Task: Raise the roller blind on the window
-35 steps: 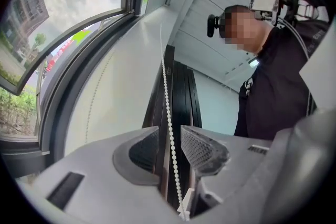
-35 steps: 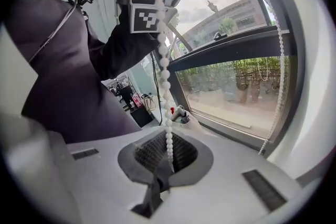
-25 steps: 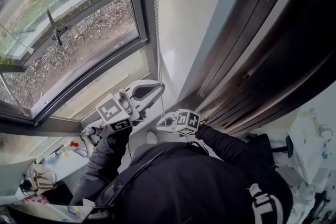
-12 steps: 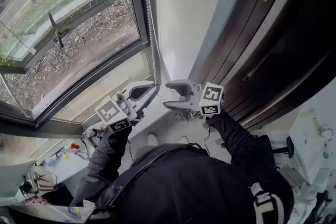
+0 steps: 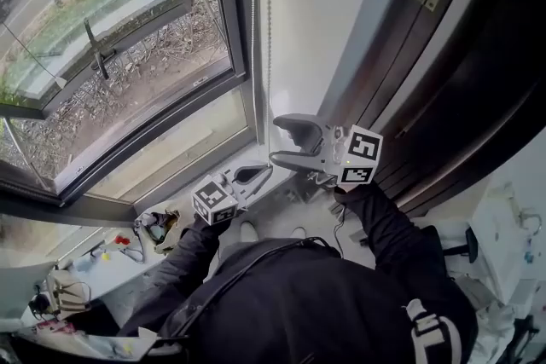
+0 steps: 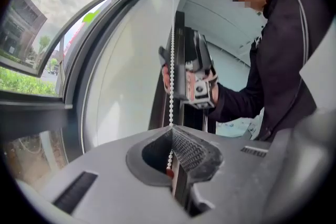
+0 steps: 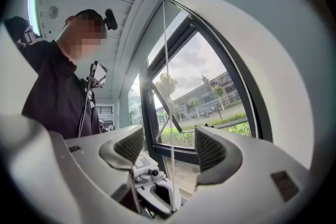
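Note:
The white bead chain [image 5: 269, 30] hangs beside the dark window frame [image 5: 241, 55]; the blind itself is out of sight. My left gripper [image 5: 263, 170] is low by the sill, shut on the chain [image 6: 171, 71], whose beads run down into the closed pads [image 6: 186, 149]. Just above it my right gripper [image 5: 277, 141] stands open. In the right gripper view the chain [image 7: 166, 60] passes between the spread pads [image 7: 212, 149] of that gripper [image 7: 169, 136] without touching them, and the left gripper [image 7: 152, 181] shows below.
A white wall [image 5: 316, 13] stands right of the chain, then a dark wooden door [image 5: 461, 81] with brass hinges. The open window sash [image 5: 94, 47] looks onto ground outside. A cluttered desk [image 5: 111, 256] lies at lower left.
The left gripper has gone down and to the right, still shut on the chain. The right gripper let go, opened wide and rose from below to just above the left one.

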`<state>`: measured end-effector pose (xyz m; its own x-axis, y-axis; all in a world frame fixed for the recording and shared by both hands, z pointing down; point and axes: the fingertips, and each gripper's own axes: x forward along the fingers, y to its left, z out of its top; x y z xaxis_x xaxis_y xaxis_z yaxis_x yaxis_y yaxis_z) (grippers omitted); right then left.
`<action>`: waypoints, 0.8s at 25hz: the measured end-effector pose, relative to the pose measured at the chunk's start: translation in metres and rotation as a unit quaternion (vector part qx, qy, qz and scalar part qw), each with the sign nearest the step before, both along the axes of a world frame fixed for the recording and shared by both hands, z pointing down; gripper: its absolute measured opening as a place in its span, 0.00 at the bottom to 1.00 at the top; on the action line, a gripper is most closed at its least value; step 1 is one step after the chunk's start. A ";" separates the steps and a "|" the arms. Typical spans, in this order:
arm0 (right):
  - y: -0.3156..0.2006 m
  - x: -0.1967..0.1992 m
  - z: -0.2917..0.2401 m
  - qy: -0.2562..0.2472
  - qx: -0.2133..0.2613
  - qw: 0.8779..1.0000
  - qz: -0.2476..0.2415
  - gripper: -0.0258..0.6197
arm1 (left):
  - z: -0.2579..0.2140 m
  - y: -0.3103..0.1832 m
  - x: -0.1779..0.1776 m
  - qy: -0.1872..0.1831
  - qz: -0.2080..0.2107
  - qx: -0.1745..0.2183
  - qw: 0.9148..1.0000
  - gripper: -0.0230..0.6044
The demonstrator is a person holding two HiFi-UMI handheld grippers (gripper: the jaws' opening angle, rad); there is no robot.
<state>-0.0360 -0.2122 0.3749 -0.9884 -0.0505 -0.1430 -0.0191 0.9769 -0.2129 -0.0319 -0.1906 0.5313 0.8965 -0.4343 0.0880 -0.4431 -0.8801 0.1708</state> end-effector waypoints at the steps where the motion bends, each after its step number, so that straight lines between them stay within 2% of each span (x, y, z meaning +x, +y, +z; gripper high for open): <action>1: -0.001 0.000 0.002 0.002 -0.001 1.000 0.004 0.51 | 0.023 0.006 0.003 -0.013 0.005 -0.013 1.000 0.05; 3: -0.002 -0.002 0.006 0.010 0.000 1.000 0.008 0.51 | 0.063 0.019 0.005 -0.024 0.012 -0.044 0.999 0.05; 5: 0.000 -0.003 0.008 0.014 -0.001 1.000 0.007 0.51 | 0.083 0.030 0.003 -0.020 0.007 -0.057 0.998 0.05; 10: 0.006 -0.004 0.015 0.019 -0.008 1.000 0.005 0.51 | 0.077 0.037 -0.006 -0.031 -0.025 -0.027 0.999 0.05; 14: 0.013 -0.007 0.028 0.032 -0.010 0.999 0.008 0.51 | 0.076 0.037 -0.025 -0.011 -0.065 -0.041 0.997 0.05; 16: 0.015 -0.007 0.034 0.038 -0.014 0.999 0.009 0.51 | 0.078 0.033 -0.039 -0.002 -0.091 -0.056 0.994 0.20; 17: 0.015 -0.007 0.037 0.039 -0.017 0.999 0.011 0.50 | 0.078 0.031 -0.047 0.004 -0.106 -0.062 0.992 0.24; 20: 0.015 -0.007 0.044 0.045 -0.023 0.999 0.020 0.50 | 0.076 0.026 -0.074 0.017 -0.145 -0.074 0.986 0.25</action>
<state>-0.0425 -0.1976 0.4188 -0.9943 -0.0942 -0.0507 -0.0785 0.9642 -0.2534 -0.1059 -0.1645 0.6077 0.7394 -0.6581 0.1423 -0.6650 -0.6808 0.3072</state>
